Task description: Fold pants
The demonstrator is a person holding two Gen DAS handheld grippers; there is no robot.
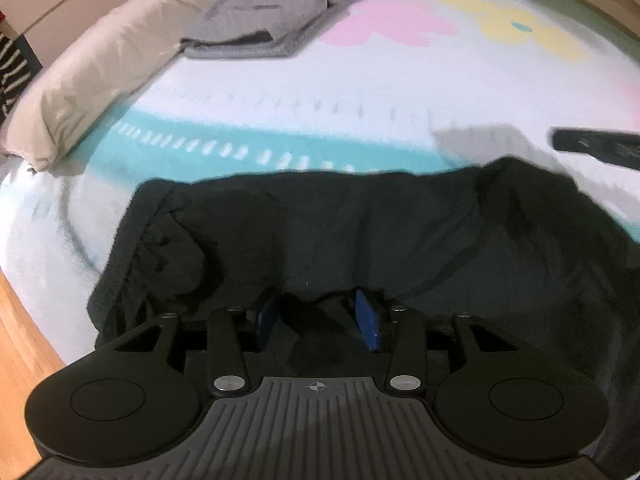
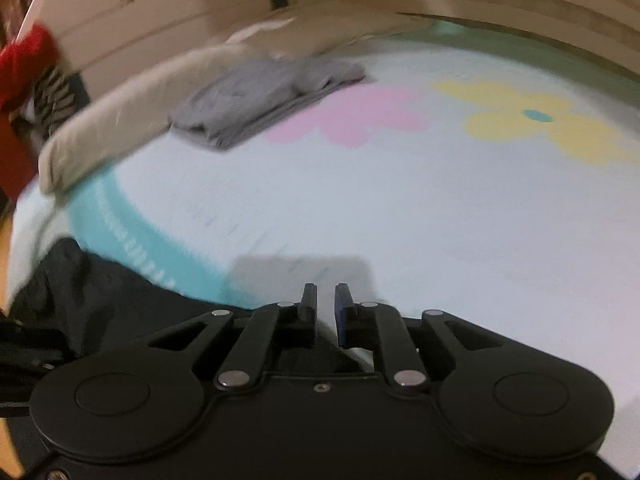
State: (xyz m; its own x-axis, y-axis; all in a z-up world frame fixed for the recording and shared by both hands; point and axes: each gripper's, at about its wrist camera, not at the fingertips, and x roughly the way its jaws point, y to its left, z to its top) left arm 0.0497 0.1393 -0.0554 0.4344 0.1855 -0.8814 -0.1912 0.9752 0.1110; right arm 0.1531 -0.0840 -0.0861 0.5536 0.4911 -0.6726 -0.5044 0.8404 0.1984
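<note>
Black pants (image 1: 400, 232) lie crumpled across the near edge of the bed, with the elastic waistband at the left. My left gripper (image 1: 318, 318) hangs low over them with its blue pads (image 1: 370, 320) apart. A ridge of black cloth bunches up between the pads, and they do not visibly pinch it. In the left wrist view my right gripper (image 1: 596, 146) shows as a dark bar above the right end of the pants. In its own view my right gripper (image 2: 326, 294) stands narrowly open over bare sheet, with nothing between its fingers. The pants (image 2: 100, 292) lie to its lower left.
A folded grey garment (image 1: 272, 20) lies at the back of the bed, partly on a beige pillow (image 1: 100, 80). The white sheet (image 1: 360, 92) has a teal band and pink and yellow flowers. Wooden floor (image 1: 24, 340) shows past the bed's left edge.
</note>
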